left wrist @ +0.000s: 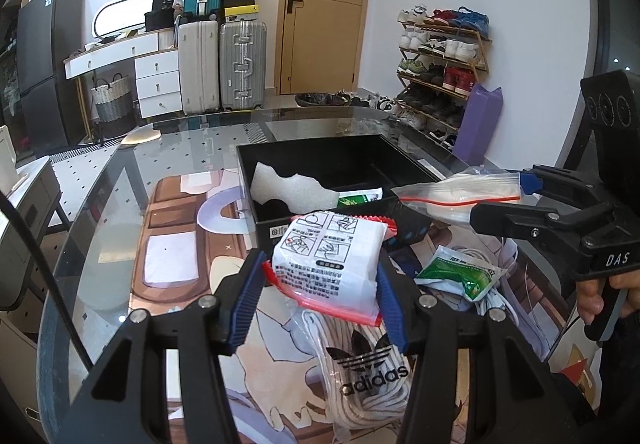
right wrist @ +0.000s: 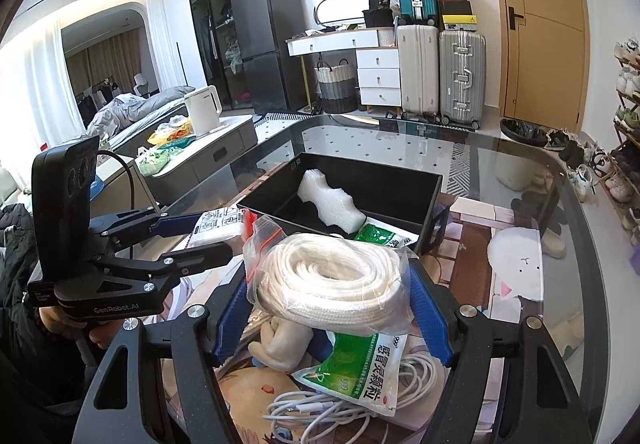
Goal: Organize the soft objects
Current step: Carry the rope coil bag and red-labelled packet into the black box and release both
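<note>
Partly hidden, each gripper clamps a bag: left gripper (left wrist: 320, 284) masks (left wrist: 328, 264), right gripper (right wrist: 332, 308) rope (right wrist: 332, 280).

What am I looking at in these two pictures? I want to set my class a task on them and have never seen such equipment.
There is no robot: a person holds a hand tool with two blue-padded fingers in each hand, and a camera on each tool looks along its fingers. In the left tool's picture, the left gripper is shut on a white packet in a zip bag. In the right tool's picture, the right gripper is shut on a bagged coil of white rope. On the glass table stands a black box holding white foam; nearer lie a green sachet, white cables and an Adidas bag.
</note>
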{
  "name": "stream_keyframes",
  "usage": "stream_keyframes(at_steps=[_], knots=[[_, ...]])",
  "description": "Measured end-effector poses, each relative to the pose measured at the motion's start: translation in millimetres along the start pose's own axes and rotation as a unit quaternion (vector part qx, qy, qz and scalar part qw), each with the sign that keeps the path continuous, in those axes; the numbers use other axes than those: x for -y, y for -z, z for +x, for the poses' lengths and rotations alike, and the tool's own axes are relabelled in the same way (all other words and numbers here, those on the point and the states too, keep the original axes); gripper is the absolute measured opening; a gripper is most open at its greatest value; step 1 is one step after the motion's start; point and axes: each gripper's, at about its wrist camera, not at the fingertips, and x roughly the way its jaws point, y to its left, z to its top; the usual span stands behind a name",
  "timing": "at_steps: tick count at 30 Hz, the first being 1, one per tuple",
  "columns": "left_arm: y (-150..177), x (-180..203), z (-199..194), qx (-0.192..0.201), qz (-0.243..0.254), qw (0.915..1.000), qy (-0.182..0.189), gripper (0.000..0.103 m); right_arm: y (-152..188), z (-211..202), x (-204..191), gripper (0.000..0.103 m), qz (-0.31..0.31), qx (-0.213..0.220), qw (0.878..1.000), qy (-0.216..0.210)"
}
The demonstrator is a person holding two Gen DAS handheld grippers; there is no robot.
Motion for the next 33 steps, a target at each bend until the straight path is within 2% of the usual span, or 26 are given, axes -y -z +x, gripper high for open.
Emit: stream_keyframes(at_steps=[17, 33], knots=[[-20.1, -4.9, -2.3, 0.035, -0.017, 0.9992, -0.012, 0.053, -22.8, 3.9, 4.4, 0.074, 0.008, 0.025, 1.000, 0.006], [-35.8, -13.3, 21.0, 0.036, -0.034, 0.9985, -0.025, 0.053, -43.2, 27.1, 19.4, 0.074, 0.029, 0.029, 0.999, 0.012]])
